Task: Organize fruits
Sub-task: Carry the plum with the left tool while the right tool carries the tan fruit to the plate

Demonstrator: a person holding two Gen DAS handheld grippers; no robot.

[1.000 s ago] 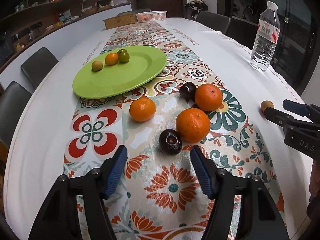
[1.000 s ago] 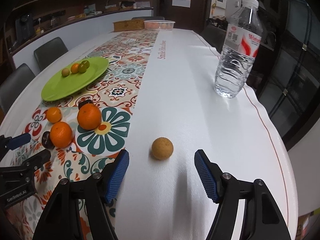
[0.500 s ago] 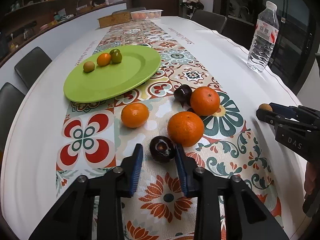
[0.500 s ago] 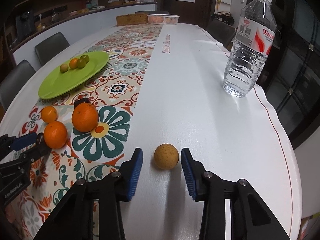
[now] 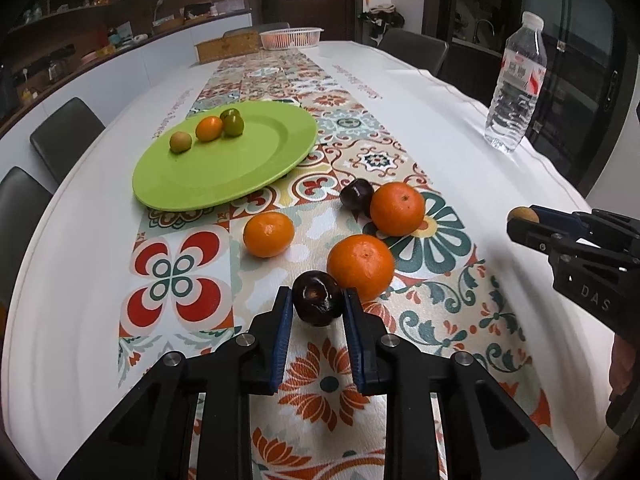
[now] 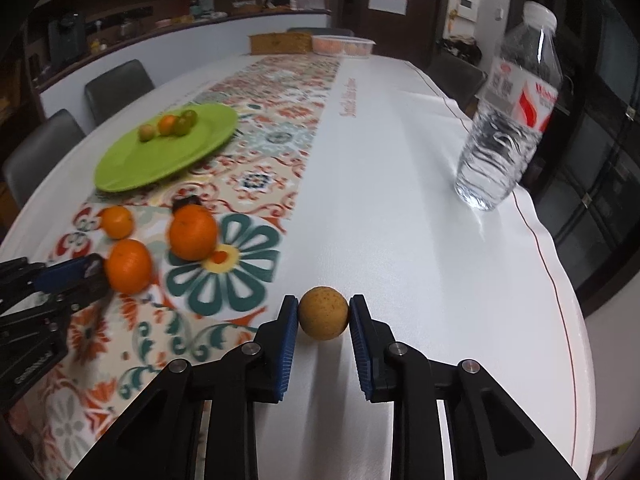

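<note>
Dark plum [image 5: 317,304] sitting pinched in left gripper [image 5: 316,308]; right gripper [image 6: 324,318] clamping tan fruit [image 6: 323,318]; plate [image 5: 256,184] lying ahead-left of both.

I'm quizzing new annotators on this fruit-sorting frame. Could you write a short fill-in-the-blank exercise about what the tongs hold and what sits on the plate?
1. The left tongs are shut on a dark ____.
2. The right tongs grip a round tan fruit lying on the ____ part of the tablecloth.
3. The green plate holds ____ small fruits.
4. ____ oranges lie on the patterned runner.

Missing words: plum; white; four; three
</note>
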